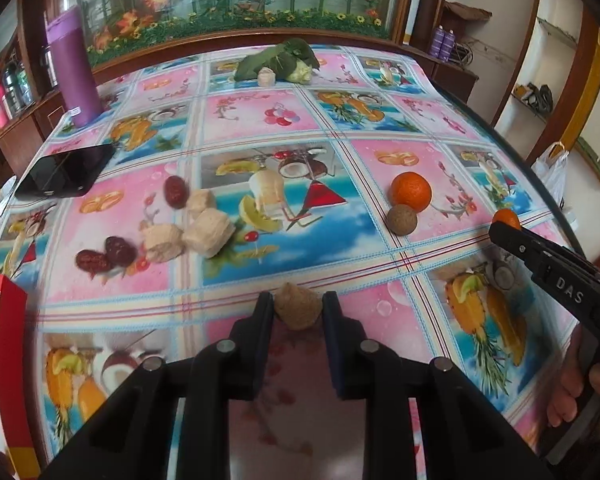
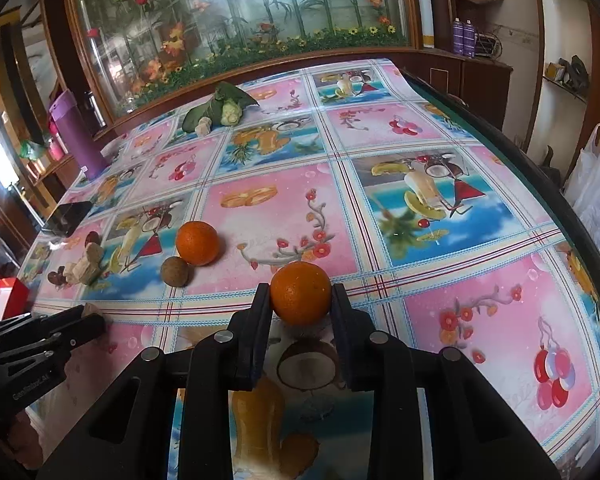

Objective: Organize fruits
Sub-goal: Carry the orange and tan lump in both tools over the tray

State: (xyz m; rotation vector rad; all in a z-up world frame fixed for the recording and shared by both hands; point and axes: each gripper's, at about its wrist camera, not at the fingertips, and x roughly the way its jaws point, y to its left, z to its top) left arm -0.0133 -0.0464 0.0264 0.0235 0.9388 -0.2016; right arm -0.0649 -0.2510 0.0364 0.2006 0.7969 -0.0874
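Observation:
My left gripper (image 1: 298, 300) is shut on a small rough brown fruit (image 1: 299, 312) just above the fruit-print tablecloth (image 1: 340, 264); both pads press its sides. In the right wrist view my right gripper (image 2: 300, 292) is shut on a small orange (image 2: 300, 298), held near the cloth. From the left wrist view that held orange (image 1: 507, 218) shows at the tip of the right gripper (image 1: 504, 229) by the table's right edge. A second orange (image 1: 412, 191) and a round brown fruit (image 1: 401, 220) lie together ahead.
Red dates (image 1: 104, 254) and beige cut pieces (image 1: 204, 228) lie at the left. A black phone (image 1: 66, 172), a purple bottle (image 1: 76, 72) and a red box (image 1: 8, 320) stand along the left side. Leafy greens (image 1: 276, 62) sit at the far edge.

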